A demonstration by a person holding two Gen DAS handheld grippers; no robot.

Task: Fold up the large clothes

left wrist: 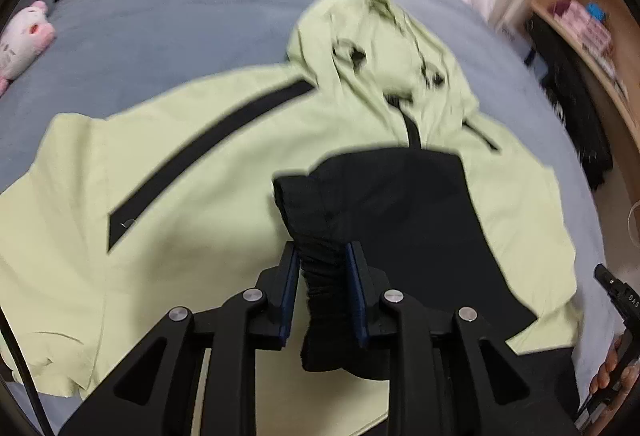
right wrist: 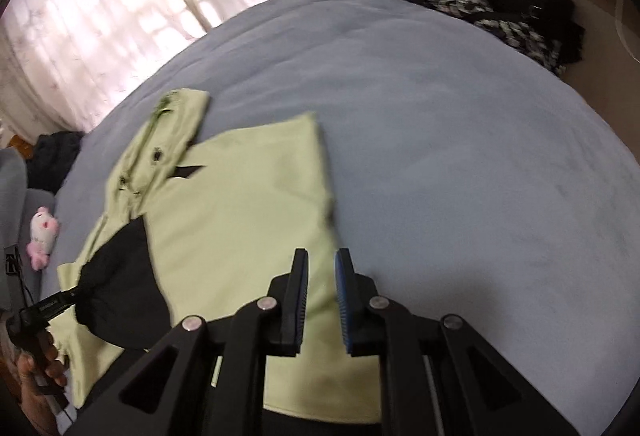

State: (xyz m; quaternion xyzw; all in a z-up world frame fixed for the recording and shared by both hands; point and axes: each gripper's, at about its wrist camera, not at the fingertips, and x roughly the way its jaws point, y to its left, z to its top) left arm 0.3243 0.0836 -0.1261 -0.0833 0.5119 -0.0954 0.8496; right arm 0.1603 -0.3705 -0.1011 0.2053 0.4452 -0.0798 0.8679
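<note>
A light green hooded jacket [left wrist: 200, 164] with black stripes lies spread on the grey-blue bed [left wrist: 180, 16], hood [left wrist: 380, 36] towards the far side. Its black sleeve [left wrist: 400, 204] is folded across the body. My left gripper [left wrist: 322, 256] is shut on the sleeve's ribbed black cuff [left wrist: 320, 276], which fills the gap between the pads. The right wrist view shows the left gripper [right wrist: 74, 292] at the left with the sleeve [right wrist: 120, 284]. My right gripper [right wrist: 322, 264] hovers over the jacket's [right wrist: 248, 216] right edge, jaws almost together, nothing pinched.
A pink and white plush toy [left wrist: 24, 40] lies at the bed's left side. Dark clothes [left wrist: 572, 96] hang by a wooden shelf [left wrist: 600, 48] on the right. Pale curtains [right wrist: 100, 16] hang behind the bed. Bare bedcover [right wrist: 460, 156] stretches right of the jacket.
</note>
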